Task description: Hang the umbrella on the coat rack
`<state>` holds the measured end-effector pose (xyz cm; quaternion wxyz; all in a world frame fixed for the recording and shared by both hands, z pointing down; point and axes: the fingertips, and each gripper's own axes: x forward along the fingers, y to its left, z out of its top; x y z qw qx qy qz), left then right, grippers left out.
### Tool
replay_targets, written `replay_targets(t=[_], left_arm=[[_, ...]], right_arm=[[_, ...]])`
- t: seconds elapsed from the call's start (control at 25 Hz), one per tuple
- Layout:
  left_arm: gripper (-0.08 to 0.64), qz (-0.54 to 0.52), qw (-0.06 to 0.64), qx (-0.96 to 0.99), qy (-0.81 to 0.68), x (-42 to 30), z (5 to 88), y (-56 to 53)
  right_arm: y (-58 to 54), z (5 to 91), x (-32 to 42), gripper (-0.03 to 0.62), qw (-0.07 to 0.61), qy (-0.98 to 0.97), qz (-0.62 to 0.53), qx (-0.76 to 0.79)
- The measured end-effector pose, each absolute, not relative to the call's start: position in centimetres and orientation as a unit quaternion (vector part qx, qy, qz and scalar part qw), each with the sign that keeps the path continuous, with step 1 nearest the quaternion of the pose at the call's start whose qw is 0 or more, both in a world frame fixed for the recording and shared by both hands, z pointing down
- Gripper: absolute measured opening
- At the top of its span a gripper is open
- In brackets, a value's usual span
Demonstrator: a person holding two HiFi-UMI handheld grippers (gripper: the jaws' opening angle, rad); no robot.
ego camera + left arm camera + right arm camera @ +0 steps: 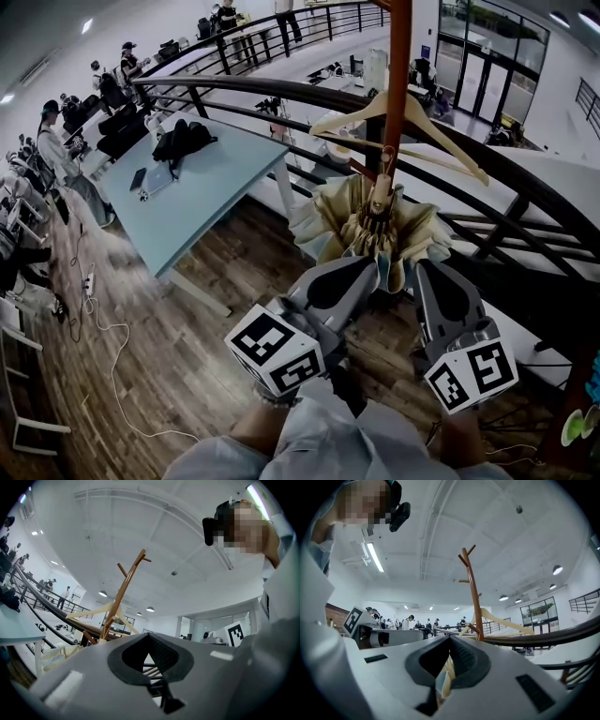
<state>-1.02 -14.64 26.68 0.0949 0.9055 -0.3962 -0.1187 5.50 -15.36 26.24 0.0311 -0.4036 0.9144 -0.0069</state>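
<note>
Grey-bodied left gripper point(371, 266) is clenched shut with nothing in it, sitting right at the lower left edge of the umbrella point(361, 225). Right gripper point(419, 268) is closed too, and its own view shows a beige fold of the umbrella between the jaws, so it looks pinched on the fabric. The umbrella is bunched up just past both grippers, top end against the orange-brown coat rack point(397, 84) pole. A wooden hanger point(441, 141) sits on the rack above it. Further back left there's a pale blue tabletop point(206, 197) with a black bag point(183, 139), then the dark railing point(281, 89).
</note>
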Motion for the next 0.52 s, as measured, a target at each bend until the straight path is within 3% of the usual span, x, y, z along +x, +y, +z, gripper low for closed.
replay_targets(t=[0.52], left_arm=[[0.005, -0.123, 0.091, 0.909, -0.387, -2.7, 26.9, -15.7]], right_arm=[[-16.6, 26.7, 3.4, 0.002, 0.028, 0.916, -0.002, -0.4]])
